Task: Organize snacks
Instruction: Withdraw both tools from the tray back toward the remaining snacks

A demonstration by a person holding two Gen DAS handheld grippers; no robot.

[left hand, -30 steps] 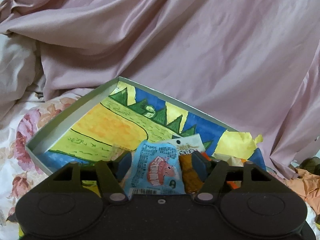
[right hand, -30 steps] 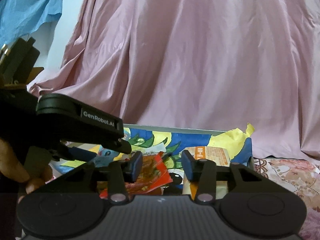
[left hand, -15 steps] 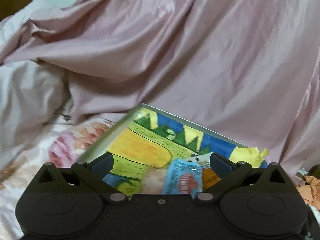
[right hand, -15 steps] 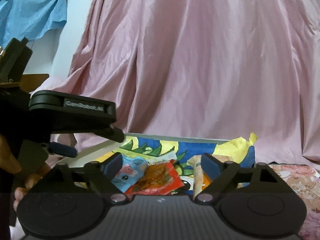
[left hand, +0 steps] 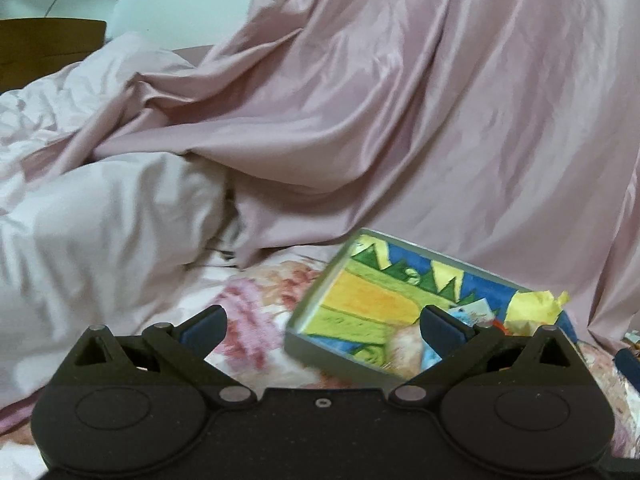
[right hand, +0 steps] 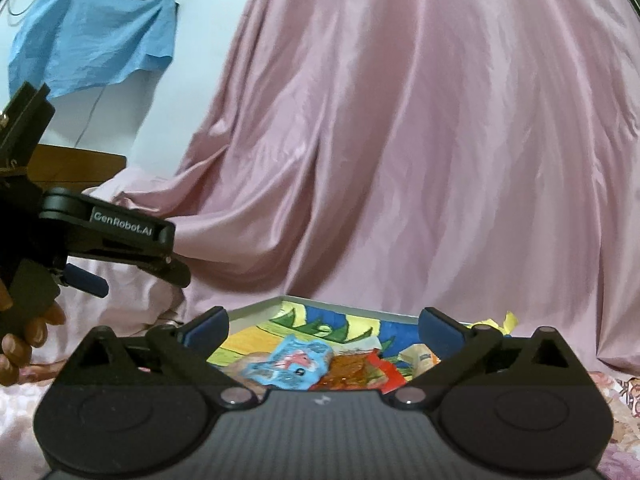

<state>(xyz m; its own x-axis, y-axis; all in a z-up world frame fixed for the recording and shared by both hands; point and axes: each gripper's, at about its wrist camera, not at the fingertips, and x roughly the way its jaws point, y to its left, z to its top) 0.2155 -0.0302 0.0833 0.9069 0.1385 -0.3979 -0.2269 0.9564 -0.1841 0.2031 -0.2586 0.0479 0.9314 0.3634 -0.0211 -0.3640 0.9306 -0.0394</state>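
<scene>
**Inspector:** State of the left gripper (left hand: 322,322)?

**Assistant:** Fingers spread wide, having just been opening; nothing between them; it sits off the left corner of the tray (left hand: 320,350), over the floral sheet (left hand: 248,308); only its right finger overlaps the tray.

**Inspector:** The right gripper (right hand: 324,330)?

**Assistant:** Also spread wide, jaws just been opening; no pad presses on anything; the snacks lie beyond and below the gap.

**Inspector:** Where are the snacks?

**Assistant:** Inside the tray, toward its near right part; a blue packet (right hand: 290,364) beside an orange-red packet (right hand: 354,370), touching or overlapping, I cannot tell which; a pale packet (right hand: 420,358) further right, partly hidden by the finger.

**Inspector:** Tray edges?

**Assistant:** Low grey rim; far corner clear of the snacks; painted floor bare at the left and back; crumpled yellow paper (left hand: 536,306) at the right end.

**Inspector:** Room to move?

**Assistant:** Pink drape (right hand: 400,140) rises close behind the far rim; pale bedding (left hand: 100,216) bunched well left; open sheet between bedding and tray; a hand (right hand: 24,340) holds the left gripper at the left edge of the right view.
</scene>
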